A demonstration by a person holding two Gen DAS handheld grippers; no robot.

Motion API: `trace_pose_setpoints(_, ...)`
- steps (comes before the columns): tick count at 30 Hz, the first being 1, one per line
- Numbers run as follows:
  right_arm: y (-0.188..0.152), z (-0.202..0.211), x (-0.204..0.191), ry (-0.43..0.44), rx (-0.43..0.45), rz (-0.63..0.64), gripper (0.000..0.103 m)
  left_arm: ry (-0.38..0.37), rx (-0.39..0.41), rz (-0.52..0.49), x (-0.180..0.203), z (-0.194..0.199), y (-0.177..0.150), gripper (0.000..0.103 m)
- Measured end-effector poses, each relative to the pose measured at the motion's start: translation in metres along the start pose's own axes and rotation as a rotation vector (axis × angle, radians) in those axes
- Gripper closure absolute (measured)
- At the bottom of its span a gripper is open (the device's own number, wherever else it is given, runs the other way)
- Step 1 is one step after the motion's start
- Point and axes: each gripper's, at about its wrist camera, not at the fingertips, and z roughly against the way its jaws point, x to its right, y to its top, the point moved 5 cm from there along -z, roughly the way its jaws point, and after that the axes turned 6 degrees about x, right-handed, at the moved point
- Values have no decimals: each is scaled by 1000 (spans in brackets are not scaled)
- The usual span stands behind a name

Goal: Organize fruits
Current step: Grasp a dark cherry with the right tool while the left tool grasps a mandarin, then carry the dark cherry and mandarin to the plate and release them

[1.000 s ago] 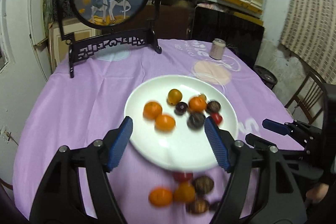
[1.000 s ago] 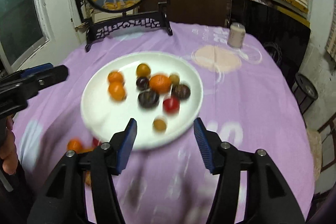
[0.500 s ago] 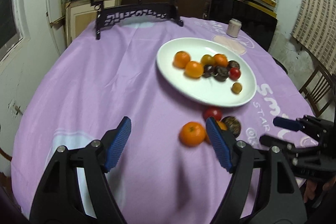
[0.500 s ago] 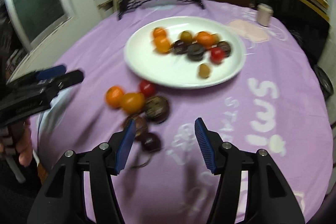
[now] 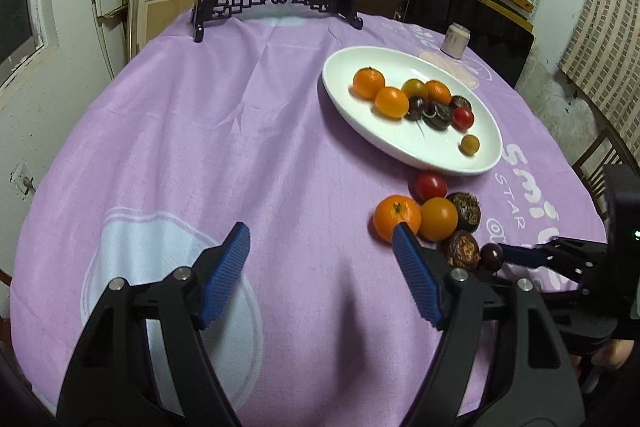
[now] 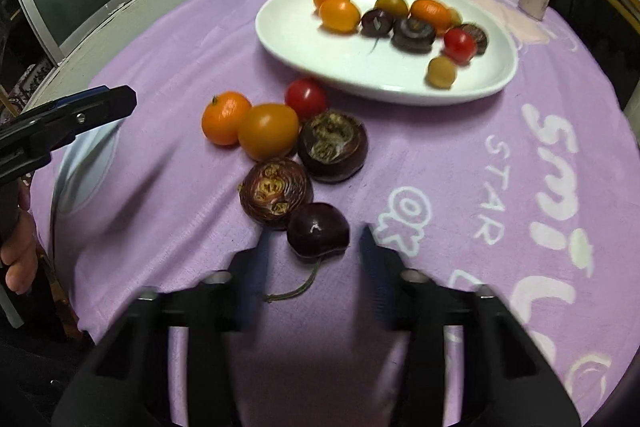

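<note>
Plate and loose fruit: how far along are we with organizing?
Done: nine fruits sit on the white plate. In hand: the right gripper, jaws just closing, brackets the dark cherry, pads not yet pressing; the left gripper hangs open, empty. Left: six on the purple cloth, counting the cherry: tangerine, orange tomato, red tomato and two dark brown fruits.

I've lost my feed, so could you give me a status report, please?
Right gripper closing around dark cherry, not yet gripping. Left gripper open, empty. Nothing obstructing.

Plate with fruit at the table's far right; loose fruit cluster just before it.
</note>
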Motion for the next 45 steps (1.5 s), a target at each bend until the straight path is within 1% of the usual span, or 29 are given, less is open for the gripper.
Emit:
trace_pose_setpoints(1,0,0,1,2,0,1,71,1,-8,-10,2,-2,-2,28)
trace_pose_setpoints(4,-1,3,5,13,9,-17,72,-1,-37,-41,10,-10,-6,28)
trace_pose_setpoints(7,-2,11,14,-5,29,-34,72,4,-72,-74,20,-22,-12,28)
trace_pose_setpoints(13,-8,23,35,-2,50,-87,72,16,-141,-123,42,-58,-17,28)
trace_pose_setpoints(15,-11,25,41,6,54,-106,72,31,-152,-137,46,-67,-18,30)
trace_pose_setpoints(17,-12,27,45,9,58,-121,72,55,-131,-162,50,-74,-14,34)
trace_pose_setpoints(18,-13,28,47,12,60,-131,72,54,-123,-164,52,-77,-11,36)
trace_pose_setpoints(20,-15,30,49,15,62,-143,72,40,-116,-156,53,-81,-7,43)
trace_pose_setpoints(21,-15,30,50,18,64,-148,72,22,-112,-150,54,-80,-5,55)
trace_pose_setpoints(22,-15,31,50,20,66,-149,72,-1,-110,-145,55,-79,-5,65)
trace_pose_setpoints(29,-14,35,46,23,76,-136,72,-52,-108,-96,54,-71,-4,66)
trace_pose_setpoints(34,-10,37,44,12,83,-127,72,-73,-81,-79,56,-47,-4,66)
trace_pose_setpoints(37,-2,39,42,2,94,-111,72,-87,-58,-78,58,-32,1,66)
trace_pose_setpoints(42,20,43,42,-17,132,-89,72,-101,1,-92,64,-14,25,66)
trace_pose_setpoints(45,45,46,47,-48,164,-58,72,-83,31,-109,66,-14,49,66)
